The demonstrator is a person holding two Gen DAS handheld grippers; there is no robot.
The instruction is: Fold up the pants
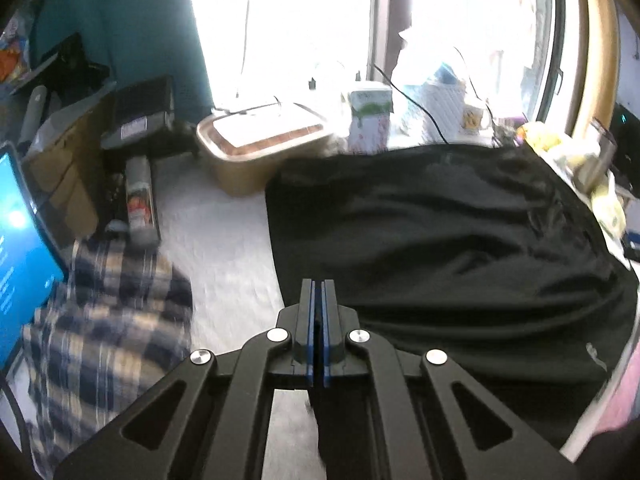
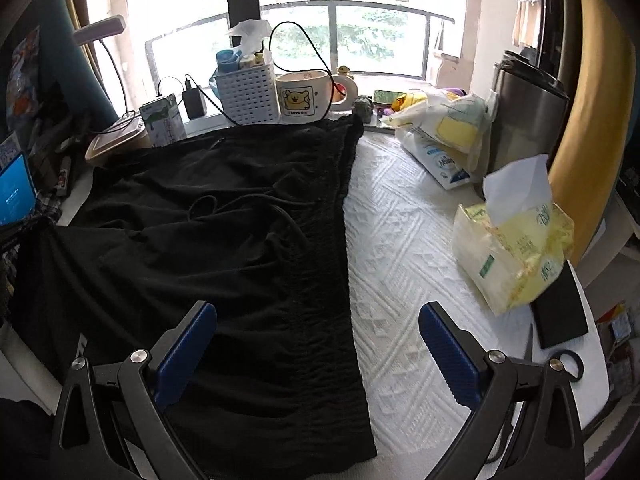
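Black pants (image 2: 200, 248) lie spread on a white textured cover (image 2: 400, 240), waistband and drawstring (image 2: 240, 204) toward the right. In the left wrist view the pants (image 1: 440, 232) fill the right half. My left gripper (image 1: 319, 292) is shut at their left edge, with a strip of black fabric pinched between the blue pads and hanging below them. My right gripper (image 2: 318, 320) is open wide and hovers over the waistband's near end. Its left finger is above the fabric and its right finger above the bare cover.
A plaid cloth (image 1: 108, 312) and a lit laptop screen (image 1: 16, 240) lie left of the pants, a tan lidded box (image 1: 260, 144) behind. On the right are a yellow tissue pack (image 2: 516, 252), a black slab (image 2: 560, 312), scissors (image 2: 568, 364) and a steel bin (image 2: 524, 120). A mug (image 2: 304, 96) and basket (image 2: 248, 96) line the windowsill.
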